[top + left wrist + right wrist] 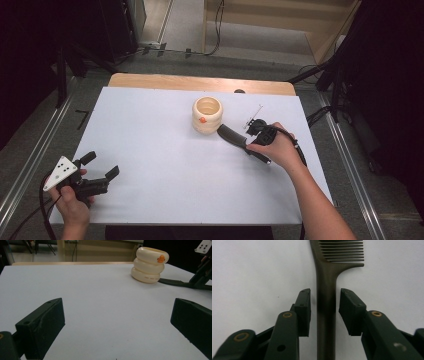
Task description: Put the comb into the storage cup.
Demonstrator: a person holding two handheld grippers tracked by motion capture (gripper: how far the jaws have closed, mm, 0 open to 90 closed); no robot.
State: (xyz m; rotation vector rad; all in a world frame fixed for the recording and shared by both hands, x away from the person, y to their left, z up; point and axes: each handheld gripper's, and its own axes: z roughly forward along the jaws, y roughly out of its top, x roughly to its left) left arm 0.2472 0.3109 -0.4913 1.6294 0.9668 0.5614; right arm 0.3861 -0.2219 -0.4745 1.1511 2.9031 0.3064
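The fingers of the right gripper are standing partly open, one on each side of the handle of a dark comb, with a narrow gap showing on both sides, so the pads are not pressing on it. The comb is lying flat on the white table, its handle running straight up between the fingers and its teeth pointing to one side at the far end. This straddling position is centring the handle, so that a closing move would likely take it squarely across its narrow width.

In the high view the right gripper is resting low over the comb, whose head end is lying just beside a cream ringed cup with a small orange mark on its wall. The cup is standing upright with its mouth open upward, a likely receptacle for the comb.

The left gripper is waiting near the table's front left corner, well apart from the cup. Its fingers are standing wide open with only bare table between them. The hand is holding it back, which is keeping the work area free for the right gripper.
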